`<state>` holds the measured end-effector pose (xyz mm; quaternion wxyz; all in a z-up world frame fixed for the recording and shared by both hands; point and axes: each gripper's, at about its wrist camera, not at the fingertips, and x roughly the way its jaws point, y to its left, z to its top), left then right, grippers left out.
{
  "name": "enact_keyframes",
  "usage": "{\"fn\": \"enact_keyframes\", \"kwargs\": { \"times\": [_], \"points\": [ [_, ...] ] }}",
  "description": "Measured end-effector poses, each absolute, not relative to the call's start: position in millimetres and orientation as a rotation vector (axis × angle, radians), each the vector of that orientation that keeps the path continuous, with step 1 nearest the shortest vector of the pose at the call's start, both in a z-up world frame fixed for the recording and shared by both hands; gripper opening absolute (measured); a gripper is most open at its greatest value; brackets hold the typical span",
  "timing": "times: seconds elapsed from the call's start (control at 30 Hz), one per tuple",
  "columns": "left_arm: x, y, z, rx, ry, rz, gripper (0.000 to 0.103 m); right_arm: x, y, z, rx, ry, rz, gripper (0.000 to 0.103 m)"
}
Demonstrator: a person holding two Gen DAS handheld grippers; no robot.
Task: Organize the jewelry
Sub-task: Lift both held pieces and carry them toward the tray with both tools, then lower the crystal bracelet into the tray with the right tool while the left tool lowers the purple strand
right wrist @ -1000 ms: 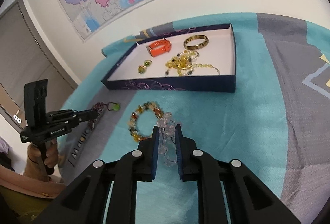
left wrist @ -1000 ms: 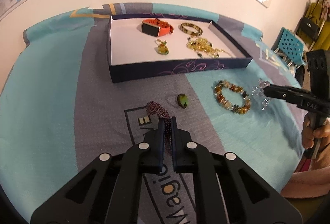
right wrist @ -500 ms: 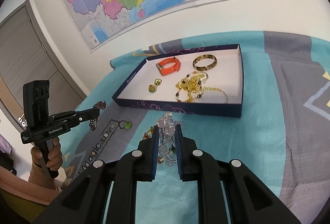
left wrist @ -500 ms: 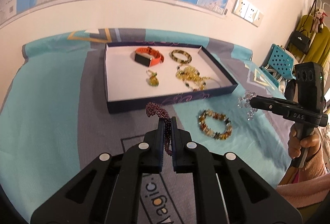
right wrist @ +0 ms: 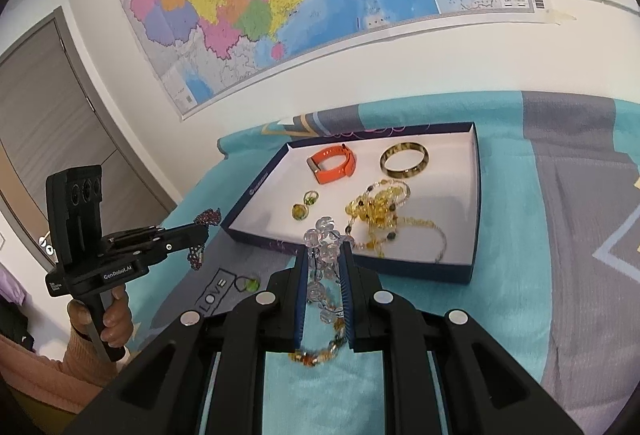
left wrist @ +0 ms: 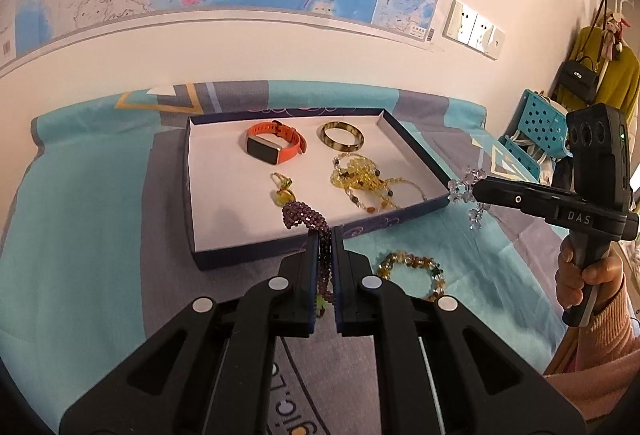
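Above the bed, your left gripper (left wrist: 326,235) clamps purple beads (left wrist: 306,219), your right (right wrist: 325,255) clear beads (right wrist: 322,249); clear the box (left wrist: 304,243) wall, then release.

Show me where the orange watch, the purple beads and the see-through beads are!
orange watch (left wrist: 262,149), left wrist view, on its dark screen.
purple beads (left wrist: 303,215), left wrist view, on the loop above the left tool's fingers.
see-through beads (right wrist: 323,247), right wrist view, on the cluster between the right tool's fingers.
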<state>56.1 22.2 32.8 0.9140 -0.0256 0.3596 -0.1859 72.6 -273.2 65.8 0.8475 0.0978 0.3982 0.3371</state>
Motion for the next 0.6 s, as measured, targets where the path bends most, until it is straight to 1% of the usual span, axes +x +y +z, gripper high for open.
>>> {"fn": "enact_keyframes", "kwargs": {
  "times": [0.6],
  "points": [
    [85,16,35,-0.033,0.746,-0.375,0.007,98,-263,69,0.187,0.829,0.71,0.014]
  ]
}}
